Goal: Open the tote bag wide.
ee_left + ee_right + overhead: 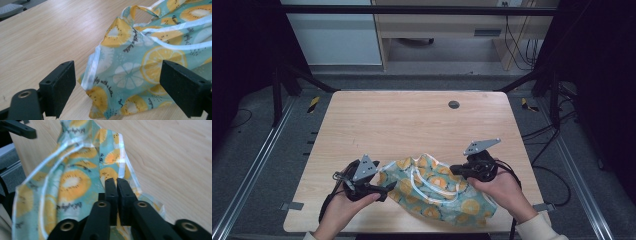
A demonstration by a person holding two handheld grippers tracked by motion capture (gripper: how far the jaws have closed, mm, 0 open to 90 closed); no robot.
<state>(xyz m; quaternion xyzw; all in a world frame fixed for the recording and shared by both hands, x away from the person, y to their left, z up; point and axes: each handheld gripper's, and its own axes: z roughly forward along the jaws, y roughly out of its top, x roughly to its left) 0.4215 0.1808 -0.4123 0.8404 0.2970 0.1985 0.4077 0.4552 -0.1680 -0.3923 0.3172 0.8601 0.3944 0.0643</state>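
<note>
Fruit-print cloth bag (437,189) lay crumpled on the near part of the wooden bench (412,120), between the person's two hands. It was thin teal fabric printed with orange and kiwi slices and short lines of script, edged in white binding, with a looped handle standing up at its far side. In the right gripper view, the right gripper (117,185) was clenched, its jaws pressed together on a fold of the bag near the white hem, so that side looked already taken. The left gripper (117,85) was released, its jaws standing wide on either side of the bag's near corner without pressing on it. The step in hand seemed to be getting a second hold, probably to spread or fold the bag. The next move would call for the left gripper to close squarely on that hemmed corner without sliding off the thin cloth. Beyond the bag, the bench carried a small dark round grommet (454,104) near its far edge.
</note>
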